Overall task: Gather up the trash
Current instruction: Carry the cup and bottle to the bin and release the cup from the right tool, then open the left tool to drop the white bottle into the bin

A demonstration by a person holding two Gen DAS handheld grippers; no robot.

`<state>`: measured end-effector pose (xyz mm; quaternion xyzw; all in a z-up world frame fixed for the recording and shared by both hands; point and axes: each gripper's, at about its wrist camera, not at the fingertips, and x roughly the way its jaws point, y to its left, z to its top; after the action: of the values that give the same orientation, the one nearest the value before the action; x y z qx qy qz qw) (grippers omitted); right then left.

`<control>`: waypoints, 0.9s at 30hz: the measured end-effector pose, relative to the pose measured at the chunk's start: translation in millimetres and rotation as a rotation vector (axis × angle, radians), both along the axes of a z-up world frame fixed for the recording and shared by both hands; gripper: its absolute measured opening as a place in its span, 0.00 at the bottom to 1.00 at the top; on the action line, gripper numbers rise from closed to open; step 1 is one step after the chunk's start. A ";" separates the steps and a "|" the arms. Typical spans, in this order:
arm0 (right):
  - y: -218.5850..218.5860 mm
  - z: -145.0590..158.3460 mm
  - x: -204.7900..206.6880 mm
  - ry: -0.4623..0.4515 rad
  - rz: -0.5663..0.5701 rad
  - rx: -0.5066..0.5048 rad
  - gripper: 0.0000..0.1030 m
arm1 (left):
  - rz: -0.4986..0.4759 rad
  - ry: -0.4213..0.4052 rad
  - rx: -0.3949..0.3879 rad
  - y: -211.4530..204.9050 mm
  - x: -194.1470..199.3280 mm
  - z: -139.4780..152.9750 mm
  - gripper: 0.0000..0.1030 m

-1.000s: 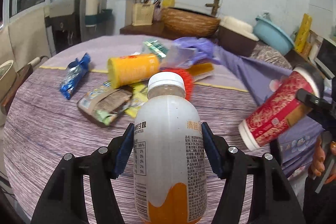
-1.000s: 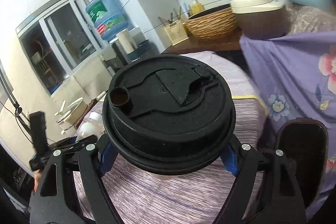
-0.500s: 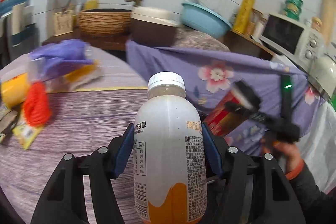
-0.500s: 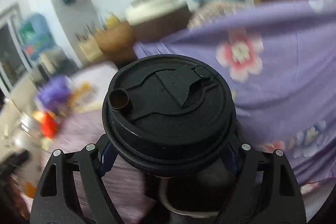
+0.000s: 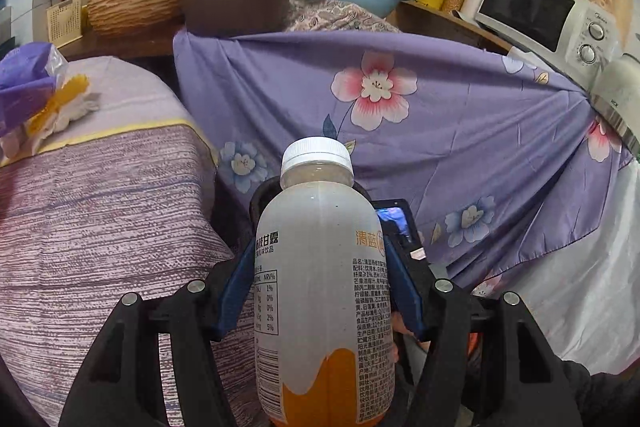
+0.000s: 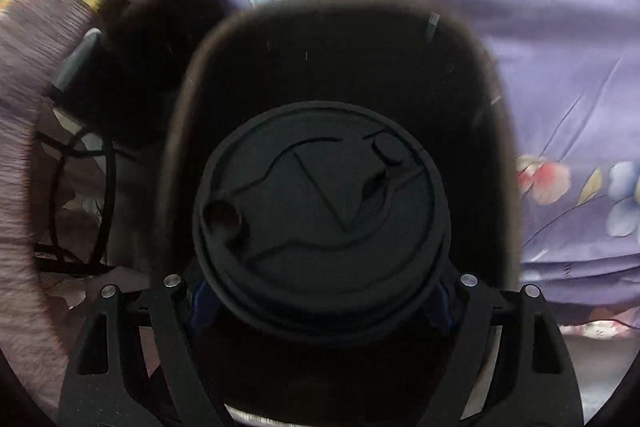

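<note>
Left wrist view: the left tool (image 5: 322, 301) is clamped on a plastic drink bottle (image 5: 324, 291), blue pads pressing both sides, white cap pointing away. The bottle sits past the table (image 5: 100, 211) edge, in front of a purple floral cloth (image 5: 460, 147). The dark rim of a bin (image 5: 262, 195) shows just behind the bottle neck. A purple bag (image 5: 24, 83) and other wrappers remain on the table at far left. Compared with the frame a second back, the view has swung off the littered table toward the cloth and bin.

Right wrist view: the right tool (image 6: 320, 301) grips a cup below its black lid (image 6: 320, 215), pointing steeply down. The cup hangs directly over the dark open mouth of the bin (image 6: 472, 75). A second back the cup was held high with window and shelves behind it; it has since been lowered.

Step in hand, as judged: disposal. Next move calls for releasing the cup into the bin, then bringing the bottle over the opening and releasing it
</note>
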<state>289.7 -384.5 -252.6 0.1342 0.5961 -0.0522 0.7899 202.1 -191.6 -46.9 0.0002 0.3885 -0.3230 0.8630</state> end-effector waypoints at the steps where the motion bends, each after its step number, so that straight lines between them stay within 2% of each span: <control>1: 0.8 -6.5 0.7 0.019 -0.002 0.012 0.78 | 0.002 0.005 0.001 0.1 0.8 -1.5 0.60; 6: -1.2 -24.7 1.5 0.076 -0.001 0.023 0.78 | 0.003 0.020 0.015 -3.9 4.5 -9.3 0.60; 14: -7.1 -12.8 -2.6 0.034 -0.010 0.039 0.87 | 0.002 0.044 0.033 -13.1 10.3 -19.0 0.60; 19: -19.5 24.8 -20.4 -0.060 -0.021 0.021 0.87 | 0.008 0.057 0.046 -18.5 16.3 -26.8 0.60; 24: -33.4 75.4 -58.4 -0.183 -0.060 -0.080 0.87 | 0.005 0.099 0.068 -35.1 26.5 -42.3 0.60; 27: -56.6 98.0 -88.1 -0.236 -0.132 -0.136 0.87 | -0.012 0.118 0.106 -55.5 31.7 -56.1 0.60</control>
<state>201.5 -441.1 -154.6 0.1244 0.4839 -0.1284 0.8567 233.8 -247.1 -103.0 0.0293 0.4550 -0.3065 0.8356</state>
